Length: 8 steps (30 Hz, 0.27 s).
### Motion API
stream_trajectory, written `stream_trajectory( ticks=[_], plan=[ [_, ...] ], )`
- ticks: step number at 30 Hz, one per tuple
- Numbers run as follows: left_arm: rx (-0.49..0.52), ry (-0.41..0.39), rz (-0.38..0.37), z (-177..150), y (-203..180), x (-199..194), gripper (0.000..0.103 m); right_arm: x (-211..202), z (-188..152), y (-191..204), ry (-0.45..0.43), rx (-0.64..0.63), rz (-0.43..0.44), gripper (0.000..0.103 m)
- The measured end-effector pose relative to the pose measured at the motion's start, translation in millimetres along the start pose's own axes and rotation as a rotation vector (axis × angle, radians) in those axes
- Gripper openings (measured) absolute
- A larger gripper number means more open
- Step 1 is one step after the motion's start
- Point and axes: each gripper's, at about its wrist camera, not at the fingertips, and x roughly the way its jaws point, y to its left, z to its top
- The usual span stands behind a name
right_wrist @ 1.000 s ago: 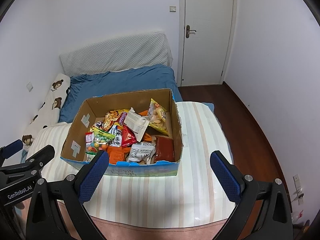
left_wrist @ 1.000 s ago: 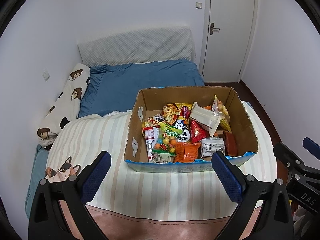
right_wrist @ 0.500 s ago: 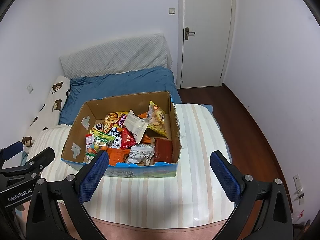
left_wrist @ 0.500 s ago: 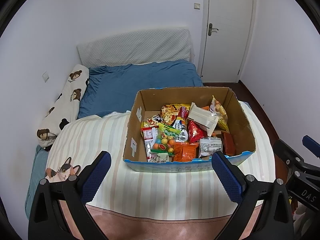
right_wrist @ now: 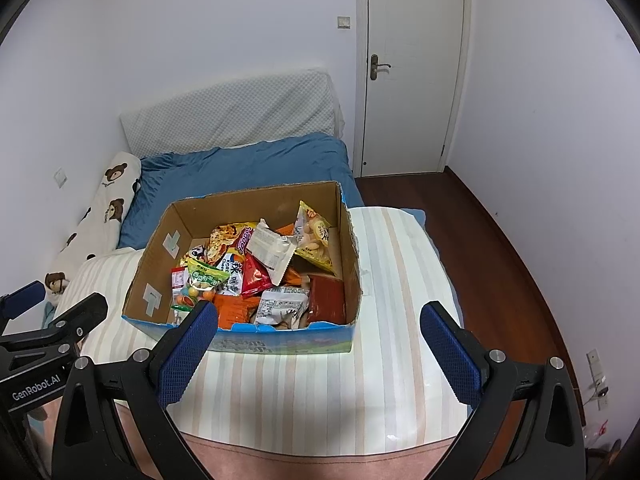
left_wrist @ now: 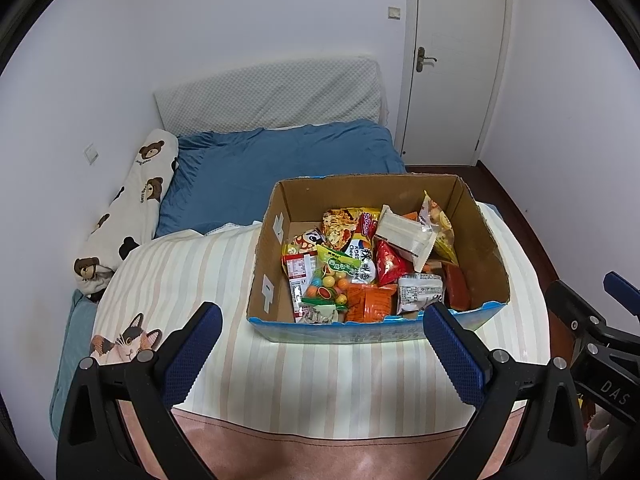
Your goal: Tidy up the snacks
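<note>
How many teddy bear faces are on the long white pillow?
4 that I can see on the long white pillow: one at its far end, one lower down, one by the middle, and one at the near end. More may hide underneath.

Matt cardboard box (left_wrist: 484, 240) holds glossy plastic snack packets (left_wrist: 360, 264) on a striped cloth blanket (left_wrist: 320, 376).

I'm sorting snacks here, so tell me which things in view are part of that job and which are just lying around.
For the job: box, snack packets, left gripper, right gripper.

Just there: striped blanket, blue sheet, bear pillow, door.
</note>
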Motion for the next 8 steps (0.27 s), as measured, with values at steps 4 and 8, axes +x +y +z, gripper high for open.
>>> stream_trajectory(
  ticks=[4,8],
  plan=[
    [0.002,-0.002,0.0,-0.3,-0.2,0.6,0.103,-0.1,0.1,0.0,-0.002,0.0,0.0,0.103],
    [0.005,-0.012,0.004,-0.9,-0.7,-0.9,0.103,-2.0,0.7,-0.4,-0.007,-0.001,-0.001,0.103]
  ],
)
